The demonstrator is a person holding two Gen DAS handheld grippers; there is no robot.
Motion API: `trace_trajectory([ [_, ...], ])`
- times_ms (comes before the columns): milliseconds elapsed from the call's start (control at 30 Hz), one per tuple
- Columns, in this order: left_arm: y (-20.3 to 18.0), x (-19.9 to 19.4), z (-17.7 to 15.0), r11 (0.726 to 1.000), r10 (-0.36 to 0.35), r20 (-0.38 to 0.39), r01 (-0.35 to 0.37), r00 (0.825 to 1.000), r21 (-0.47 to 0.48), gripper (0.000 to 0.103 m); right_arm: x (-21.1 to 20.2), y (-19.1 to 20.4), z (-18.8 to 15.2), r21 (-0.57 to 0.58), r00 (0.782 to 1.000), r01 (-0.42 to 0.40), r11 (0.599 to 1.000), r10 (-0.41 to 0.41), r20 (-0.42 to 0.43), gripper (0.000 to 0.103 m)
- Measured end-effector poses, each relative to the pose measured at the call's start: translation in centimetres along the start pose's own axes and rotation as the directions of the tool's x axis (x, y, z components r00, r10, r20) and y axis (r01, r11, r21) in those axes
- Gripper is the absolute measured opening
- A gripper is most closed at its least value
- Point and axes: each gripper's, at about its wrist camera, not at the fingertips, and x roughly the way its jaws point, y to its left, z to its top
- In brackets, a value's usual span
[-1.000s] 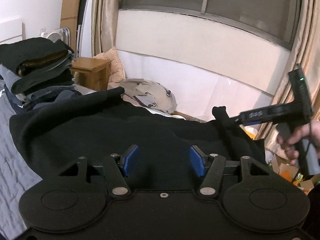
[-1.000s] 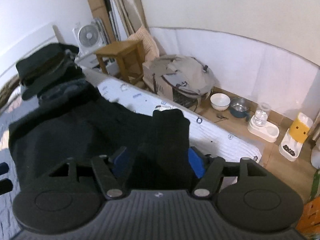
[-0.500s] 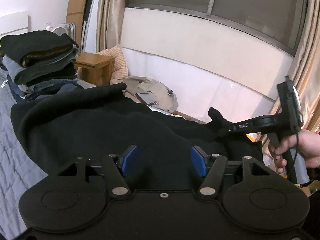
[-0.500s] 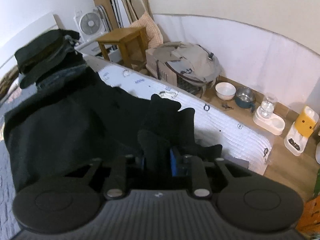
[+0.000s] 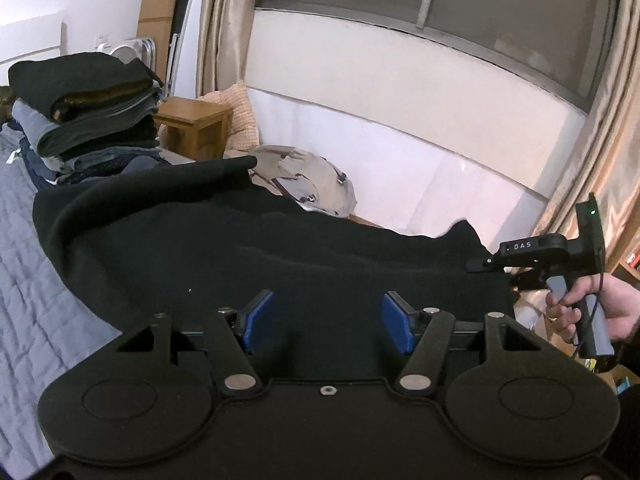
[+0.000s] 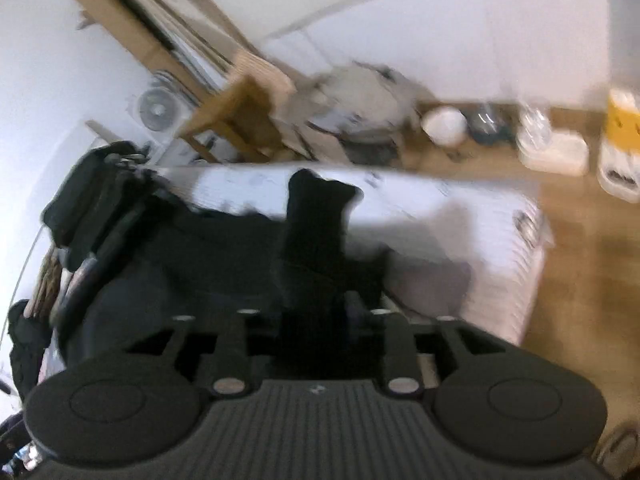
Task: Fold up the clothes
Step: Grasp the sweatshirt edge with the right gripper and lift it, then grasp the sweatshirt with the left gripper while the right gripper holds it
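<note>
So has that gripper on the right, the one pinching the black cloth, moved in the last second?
Yes. In the left wrist view the right gripper has dropped, judged against the curtain behind it, still shut on the black garment.

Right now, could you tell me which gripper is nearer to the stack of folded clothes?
Left. The left gripper hovers open over the black garment nearer the stack; the right gripper grips its far end.
</note>
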Motion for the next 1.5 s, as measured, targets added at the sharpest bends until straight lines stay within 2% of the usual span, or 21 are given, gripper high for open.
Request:
trace_trajectory([
  [33, -0.1, -0.3, -0.2, 1.000, 0.002, -0.001, -0.002, 1.000, 0.005, 0.059, 0.0, -0.7, -0.2, 0.006, 1.000, 0.013, 1.000, -0.013, -0.003, 0.047],
  [133, -0.1, -1.0, -0.6, 1.000, 0.015, -0.001, -0.015, 1.000, 0.005, 0.060, -1.6, -0.5, -0.8, -0.009, 0.999, -0.017, 1.000, 0.017, 0.035, 0.052],
  [267, -0.2, -1.4, -1.0, 1.000, 0.026, 0.002, -0.026, 1.000, 0.000, 0.060, -4.5, 1.5, -1.7, -0.128, 0.989, 0.012, 0.992, 0.007, 0.145, 0.053],
  [333, -0.2, -1.5, -1.1, 0.999, 0.032, 0.004, -0.032, 0.999, -0.002, 0.060, -5.3, 2.6, -1.7, -0.194, 0.978, 0.061, 0.979, -0.020, 0.205, 0.057],
  [467, -0.8, -1.2, -0.8, 0.999, 0.040, 0.002, -0.040, 0.999, 0.027, 0.060, -3.9, 2.7, -0.1, -0.223, 0.976, 0.093, 0.970, -0.045, 0.215, 0.062],
  [567, -0.7, -0.6, 0.3, 0.994, 0.058, 0.011, -0.058, 0.998, 0.091, 0.060, -1.7, 2.5, 0.6, -0.227, 0.986, 0.083, 0.970, -0.048, 0.157, 0.062],
  [667, 0.1, 0.9, 2.9, 0.979, 0.099, 0.025, -0.102, 0.995, 0.178, 0.060, -0.4, 2.5, 0.7, -0.210, 0.993, 0.060, 0.976, -0.037, 0.113, 0.062],
  [733, 1.2, 2.5, 5.0, 0.964, 0.126, 0.040, -0.132, 0.991, 0.229, 0.060, -0.7, 2.2, 0.5, -0.196, 0.993, 0.044, 0.980, -0.022, 0.113, 0.055],
  [800, 2.5, 4.4, 7.3, 0.954, 0.140, 0.043, -0.146, 0.989, 0.261, 0.060, -1.0, 2.0, 0.4, -0.181, 0.994, 0.027, 0.983, -0.006, 0.113, 0.033],
  [900, 4.2, 8.3, 10.2, 0.934, 0.159, 0.039, -0.163, 0.987, 0.317, 0.060, -1.4, 1.6, 0.2, -0.159, 0.993, 0.001, 0.987, 0.017, 0.113, 0.030],
  [967, 5.0, 11.1, 11.4, 0.921, 0.155, 0.014, -0.150, 0.988, 0.360, 0.050, -1.7, 1.4, 0.0, -0.145, 0.993, -0.016, 0.989, 0.032, 0.114, 0.029],
  [1067, 6.1, 15.6, 12.3, 0.895, 0.182, -0.012, -0.161, 0.983, 0.415, 0.050, -2.1, 1.0, -0.2, -0.123, 0.992, -0.041, 0.992, 0.055, 0.115, 0.029],
  [1200, 6.7, 20.7, 12.0, 0.841, 0.253, -0.012, -0.213, 0.967, 0.498, 0.050, -2.3, 0.2, -0.5, -0.088, 0.990, -0.069, 0.994, 0.079, 0.116, 0.028],
  [1300, 6.7, 22.7, 10.9, 0.779, 0.278, 0.001, -0.226, 0.961, 0.584, 0.050, -2.6, -0.1, -0.5, -0.084, 0.988, -0.084, 0.993, 0.094, 0.119, 0.028],
  [1400, 6.8, 24.8, 10.0, 0.701, 0.315, -0.010, -0.225, 0.949, 0.677, 0.051, -2.7, 0.2, -0.4, -0.109, 0.988, -0.090, 0.990, 0.103, 0.119, 0.028],
  [1433, 7.6, 24.9, 10.5, 0.733, 0.306, -0.026, -0.218, 0.952, 0.644, 0.038, -2.7, 0.3, -0.4, -0.116, 0.987, -0.092, 0.989, 0.106, 0.120, 0.028],
  [1467, 8.4, 25.0, 11.1, 0.765, 0.297, -0.042, -0.211, 0.954, 0.609, 0.010, -2.8, 0.2, -0.4, -0.109, 0.986, -0.097, 0.989, 0.111, 0.125, 0.028],
  [1500, 9.3, 25.2, 11.7, 0.794, 0.287, -0.057, -0.204, 0.956, 0.573, 0.010, -2.8, 0.2, -0.3, -0.103, 0.985, -0.103, 0.989, 0.116, 0.130, 0.028],
])
